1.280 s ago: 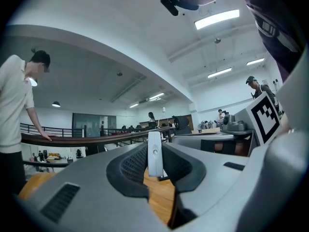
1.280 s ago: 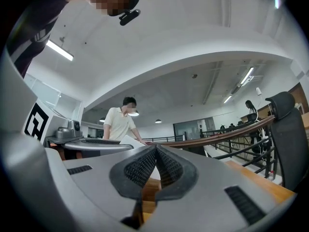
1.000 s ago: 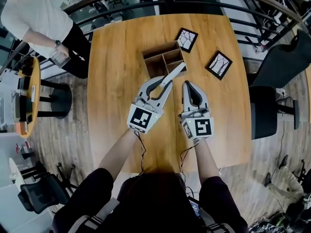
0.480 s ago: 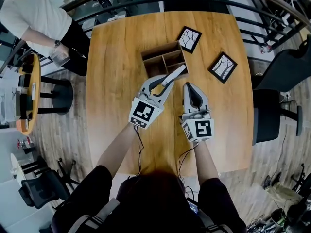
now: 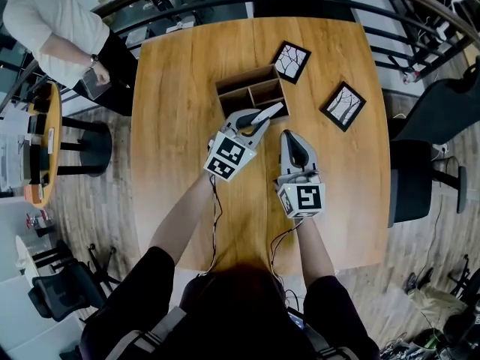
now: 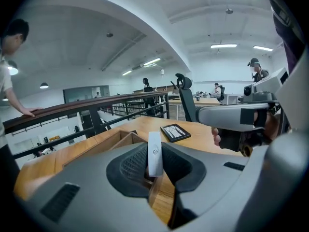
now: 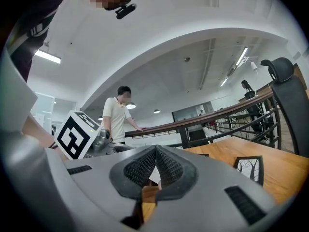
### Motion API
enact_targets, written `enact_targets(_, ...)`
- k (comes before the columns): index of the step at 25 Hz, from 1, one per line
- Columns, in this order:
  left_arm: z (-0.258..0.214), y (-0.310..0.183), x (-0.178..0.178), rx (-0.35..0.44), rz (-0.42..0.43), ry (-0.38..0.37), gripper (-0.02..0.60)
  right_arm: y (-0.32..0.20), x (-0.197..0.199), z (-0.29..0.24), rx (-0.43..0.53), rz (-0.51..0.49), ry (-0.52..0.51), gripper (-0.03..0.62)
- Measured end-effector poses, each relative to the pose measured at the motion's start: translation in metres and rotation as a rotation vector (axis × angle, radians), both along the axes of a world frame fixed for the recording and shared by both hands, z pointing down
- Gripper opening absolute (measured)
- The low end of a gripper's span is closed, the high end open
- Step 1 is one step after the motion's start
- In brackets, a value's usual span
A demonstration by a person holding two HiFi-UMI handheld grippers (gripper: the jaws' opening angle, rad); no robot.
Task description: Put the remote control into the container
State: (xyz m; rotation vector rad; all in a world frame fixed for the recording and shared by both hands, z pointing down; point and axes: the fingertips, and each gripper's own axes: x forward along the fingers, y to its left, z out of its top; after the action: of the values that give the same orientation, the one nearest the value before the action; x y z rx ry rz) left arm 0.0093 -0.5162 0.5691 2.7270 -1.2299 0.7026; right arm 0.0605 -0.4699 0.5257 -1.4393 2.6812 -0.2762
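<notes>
Your left gripper [image 5: 253, 121] clamps the remote [image 5: 268, 113], tip angled over the container [image 5: 247, 78] at upper centre, ready to drop in; your right gripper [image 5: 291, 136] sits closed, empty

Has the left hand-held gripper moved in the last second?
Yes. The left hand-held gripper, holding the remote control, moved closer to the wooden container.

— How many things lie on the table [image 5: 180, 111]?
— One remote control [image 5: 268, 114] and one wooden container [image 5: 251, 90]. Framed pictures come to two: one framed picture [image 5: 290, 61] by the container, another [image 5: 344, 105] to its right.
— And the grippers?
— Two, the left gripper [image 5: 253, 120] and the right gripper [image 5: 289, 135]. One person [image 5: 56, 32] stands at the railing
</notes>
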Motion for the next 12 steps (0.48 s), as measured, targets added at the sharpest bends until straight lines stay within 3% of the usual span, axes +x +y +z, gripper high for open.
enact_targets(12,0.03,-0.017,0.003,-0.067,0.001,-0.026,0.084,0.001,-0.004,0.012,-0.021,-0.013,0.003,0.018)
